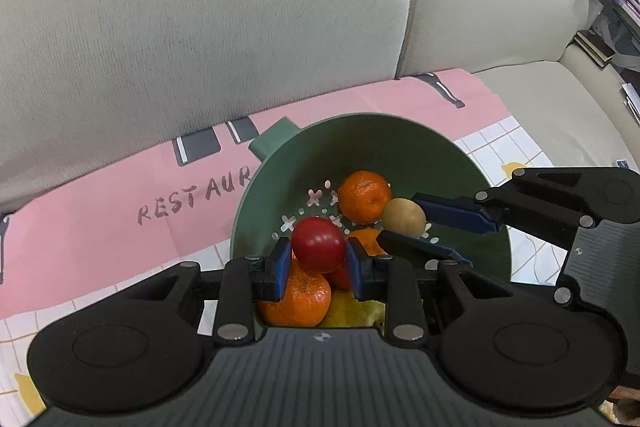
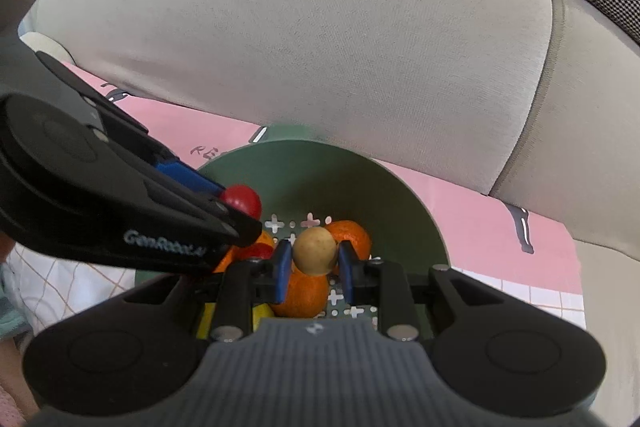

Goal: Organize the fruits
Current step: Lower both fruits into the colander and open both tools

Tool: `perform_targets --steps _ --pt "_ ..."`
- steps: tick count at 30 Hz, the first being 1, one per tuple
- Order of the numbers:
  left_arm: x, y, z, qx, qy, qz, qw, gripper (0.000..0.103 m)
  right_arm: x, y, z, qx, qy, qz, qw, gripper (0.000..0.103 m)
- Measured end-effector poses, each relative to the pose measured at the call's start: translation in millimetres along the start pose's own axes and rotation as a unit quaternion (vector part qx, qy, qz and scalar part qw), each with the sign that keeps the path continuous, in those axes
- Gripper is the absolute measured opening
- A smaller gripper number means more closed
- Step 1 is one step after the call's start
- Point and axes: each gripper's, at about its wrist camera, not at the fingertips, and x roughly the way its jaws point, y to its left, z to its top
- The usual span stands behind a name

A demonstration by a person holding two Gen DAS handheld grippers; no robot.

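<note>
a small red fruit (image 1: 319, 245) is held between the blue pads of the left tongs (image 1: 319, 259), and a small tan-brown fruit (image 2: 315, 251) is held in the same way by the right tongs (image 2: 314, 263). both pairs of tongs are closed narrow on their fruit, and both are placed over the green colander bowl (image 1: 400, 143). the bowl stands on a pink printed cloth (image 1: 120, 211) that is spread on a sofa seat, near the back cushion (image 1: 200, 19). in the bowl some oranges (image 1: 364, 195) are lying, and something yellow is seen under them. the two held fruits are judged to be light, smooth and round, so they can slip out easily; a hold across the widest middle is best, which is already the case. the skin is probably soft, so a hard squeeze should be avoided. each fruit is seen above the oranges, apparently without touching them.
</note>
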Motion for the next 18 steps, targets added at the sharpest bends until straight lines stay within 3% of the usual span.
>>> perform_targets --steps 12,14,18 --pt "4.2 3.4 1.1 -0.003 0.007 -0.009 0.9999 0.033 12.7 8.8 -0.9 -0.024 0.029 -0.002 0.999 0.022" --pt "3.0 2.3 0.8 -0.001 0.006 -0.008 1.0000 0.041 11.6 7.9 -0.5 -0.024 0.032 -0.004 0.999 0.022" --pt "-6.4 -1.6 -1.4 0.004 -0.002 -0.011 0.9999 0.047 5.2 9.0 2.7 -0.025 0.031 -0.009 0.999 0.027"
